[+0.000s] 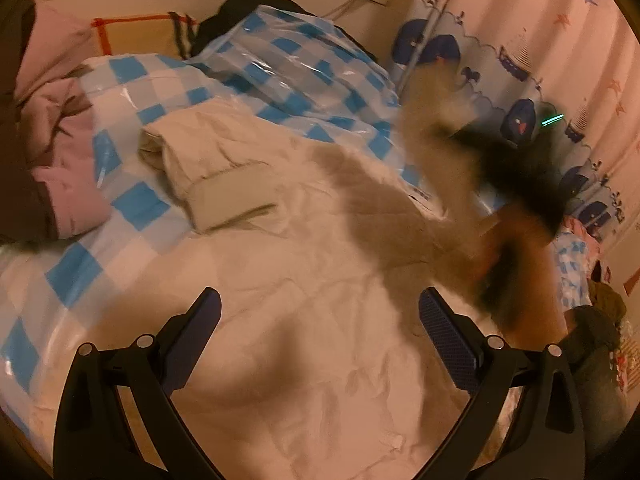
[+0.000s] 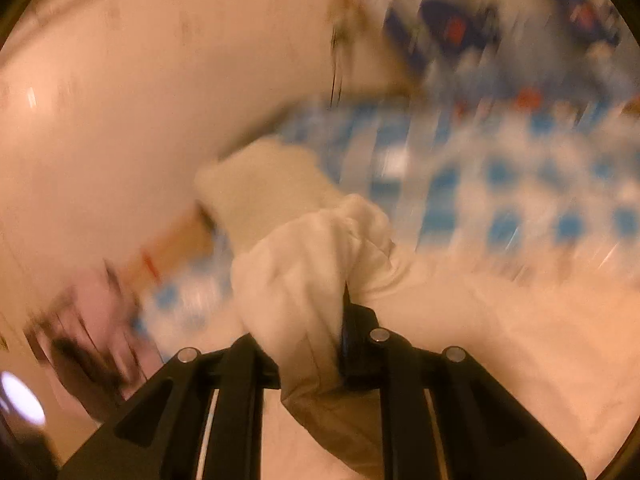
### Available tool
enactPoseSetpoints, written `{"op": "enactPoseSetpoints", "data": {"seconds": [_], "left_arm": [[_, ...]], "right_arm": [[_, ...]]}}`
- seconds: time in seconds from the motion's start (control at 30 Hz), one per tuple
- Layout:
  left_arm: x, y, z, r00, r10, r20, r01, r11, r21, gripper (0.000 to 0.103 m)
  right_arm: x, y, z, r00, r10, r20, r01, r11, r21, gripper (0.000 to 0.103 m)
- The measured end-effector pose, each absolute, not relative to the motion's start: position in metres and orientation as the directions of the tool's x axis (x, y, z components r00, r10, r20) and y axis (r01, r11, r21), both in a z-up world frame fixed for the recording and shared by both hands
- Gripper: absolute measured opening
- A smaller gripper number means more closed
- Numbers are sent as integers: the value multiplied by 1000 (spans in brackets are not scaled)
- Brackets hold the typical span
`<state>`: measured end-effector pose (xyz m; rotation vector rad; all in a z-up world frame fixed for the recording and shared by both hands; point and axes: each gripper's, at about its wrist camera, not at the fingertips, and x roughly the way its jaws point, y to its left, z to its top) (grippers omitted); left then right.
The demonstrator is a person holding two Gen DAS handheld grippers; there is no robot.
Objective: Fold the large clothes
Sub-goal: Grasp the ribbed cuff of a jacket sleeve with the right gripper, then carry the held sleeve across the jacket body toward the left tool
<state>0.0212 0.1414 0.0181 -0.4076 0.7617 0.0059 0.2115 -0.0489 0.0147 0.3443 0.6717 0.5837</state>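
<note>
Sleeve [image 2: 280, 200] is sticking cuff-first away from my right hand-held gripper [image 2: 320, 320], clamped on cream garment [image 1: 304, 280]; left hand-held gripper [image 1: 320, 320] is gaping empty.

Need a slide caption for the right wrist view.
Right claw shut on a bunched cream garment, above blue-checked bedding.

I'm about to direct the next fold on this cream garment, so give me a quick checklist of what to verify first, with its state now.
1. Right gripper shut on the cream garment: ok, bunched cloth sits between its fingers.
2. Left gripper free: ok, open and empty above the cloth.
3. Garment flat: not ok, wrinkled.
4. Cuffed sleeve laid in place: cannot tell.
5. Checked cover beneath: ok, garment lies on it.
6. Right-wrist view sharp: not ok, blurred.
</note>
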Motion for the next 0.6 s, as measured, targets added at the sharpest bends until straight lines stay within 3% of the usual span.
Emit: {"op": "enactPoseSetpoints", "data": {"seconds": [0.1,0.13,0.2,0.3,0.37,0.43,0.6], "left_arm": [[22,152,16,724,-150,-673,-164,911,-379,95],[21,155,14,722,-157,-673,-164,907,-388,95],[23,156,13,717,-163,-677,-163,906,-391,95],[26,154,10,709,-170,-685,-157,908,-388,95],[27,154,8,704,-172,-689,-162,906,-391,95],[27,157,6,702,-171,-691,-174,900,-399,95],[30,161,1,697,-163,-699,-212,884,-417,95]], "right_arm": [[220,-4,-76,450,565,-692,-362,824,437,24],[220,-2,-89,431,562,-706,-356,825,439,24],[220,-16,-93,417,600,-683,-343,799,493,27],[210,-40,-70,380,627,-680,-326,778,537,41],[190,-62,-44,427,629,-650,-349,778,523,63],[166,-92,-24,498,591,-634,-350,806,477,74],[151,-79,-19,542,442,-715,-393,885,249,77]]}}
